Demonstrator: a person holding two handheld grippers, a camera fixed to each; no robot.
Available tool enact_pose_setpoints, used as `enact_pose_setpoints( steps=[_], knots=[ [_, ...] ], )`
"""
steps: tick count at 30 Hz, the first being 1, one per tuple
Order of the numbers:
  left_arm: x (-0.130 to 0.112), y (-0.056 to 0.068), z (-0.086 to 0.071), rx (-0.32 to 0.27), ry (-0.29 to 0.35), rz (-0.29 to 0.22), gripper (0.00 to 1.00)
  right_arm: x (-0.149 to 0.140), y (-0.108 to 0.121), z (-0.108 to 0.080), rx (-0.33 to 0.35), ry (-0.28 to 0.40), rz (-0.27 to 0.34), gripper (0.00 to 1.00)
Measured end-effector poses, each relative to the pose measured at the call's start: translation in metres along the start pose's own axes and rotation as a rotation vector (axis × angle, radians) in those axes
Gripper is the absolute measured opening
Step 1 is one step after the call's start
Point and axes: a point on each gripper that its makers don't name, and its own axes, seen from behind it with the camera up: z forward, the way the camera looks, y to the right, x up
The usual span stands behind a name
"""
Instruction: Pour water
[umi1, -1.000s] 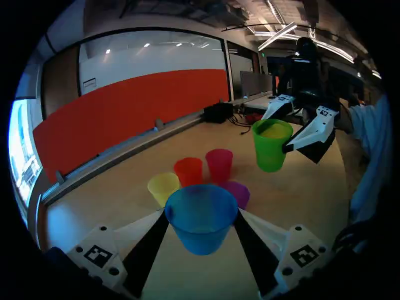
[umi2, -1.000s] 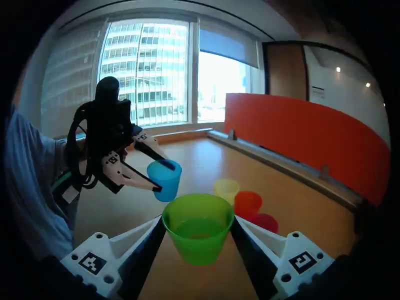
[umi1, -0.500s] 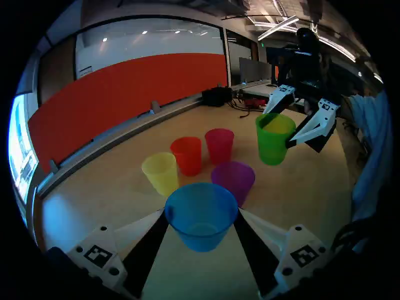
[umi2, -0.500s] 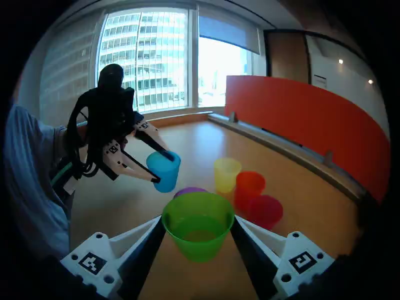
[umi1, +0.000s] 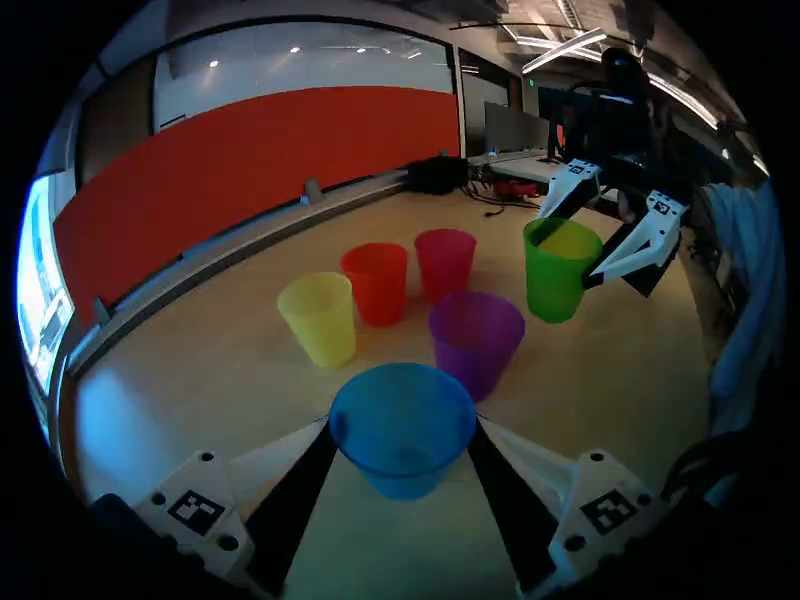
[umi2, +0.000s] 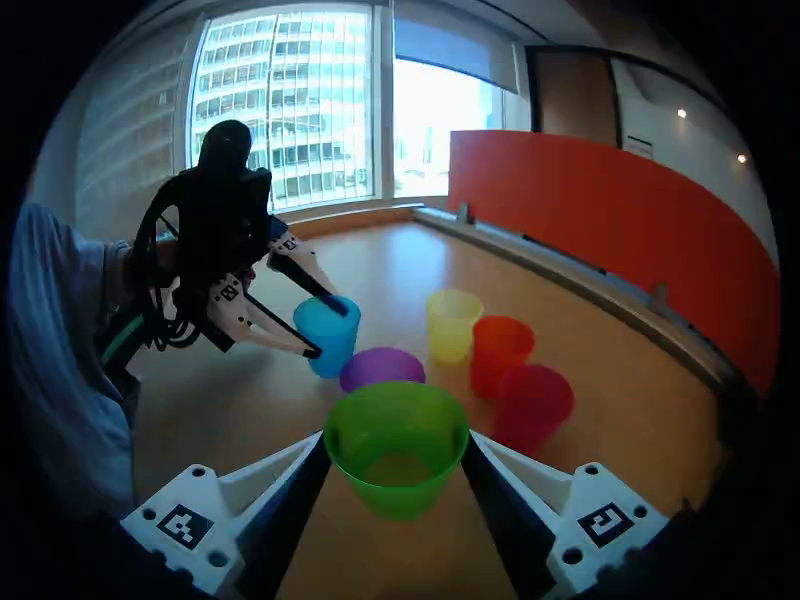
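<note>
- Left gripper view: the left gripper (umi1: 402, 432) is clamped on a blue translucent plastic cup (umi1: 402, 455), with one finger pressed on each side of its wall.
- The cup is held upright, low in the centre of the view. No water level can be made out in it.
- Four upright plastic cups are grouped ahead on the light wooden tabletop (umi1: 180, 390): a yellow cup (umi1: 320, 320), an orange-red cup (umi1: 376, 285), a pink cup (umi1: 445, 265) and a purple cup (umi1: 476, 343). The purple one is nearest the blue cup.
- To the right of the group, a green translucent plastic cup (umi1: 560, 275) is pinched upright by the right gripper (umi1: 572, 250). It is near the pink and purple cups but apart from them.
- An orange wall panel (umi1: 250, 165) runs behind the tabletop.
- Right gripper view: the right gripper (umi2: 397, 450) is closed on the green cup (umi2: 397, 480), with both fingers against its wall. The cup is upright, and its contents cannot be told for certain.
- The purple cup (umi2: 381, 368) sits just beyond the green rim. The yellow (umi2: 452, 325), orange-red (umi2: 498, 355) and pink (umi2: 533, 405) cups stand to the right of it.
- The left gripper (umi2: 325, 326) is seen at the left, pinching the blue cup (umi2: 330, 340) upright just beside the purple cup. Whether its base touches the tabletop cannot be told.
- A light blue sleeve (umi2: 50, 350) is seen at the left edge, and a large window (umi2: 290, 110) behind.
</note>
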Motion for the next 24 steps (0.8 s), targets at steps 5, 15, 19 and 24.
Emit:
enact_pose_setpoints(
  steps=[5,15,19,24],
  knots=[
    [-0.005,0.001,0.003,-0.001,-0.005,-0.003,0.88,-0.005,0.001,0.001,-0.005,-0.007,0.005,0.91],
    [-0.012,0.003,0.005,-0.001,-0.019,-0.005,0.88,-0.012,0.003,0.004,-0.012,-0.016,0.009,0.91],
    [-0.017,0.000,0.005,0.014,-0.037,0.006,0.90,-0.014,0.004,0.006,-0.013,-0.018,0.015,0.91],
    [-0.024,-0.001,0.005,0.027,-0.060,0.016,0.96,-0.021,0.005,0.009,-0.018,-0.028,0.022,0.91]
  ],
)
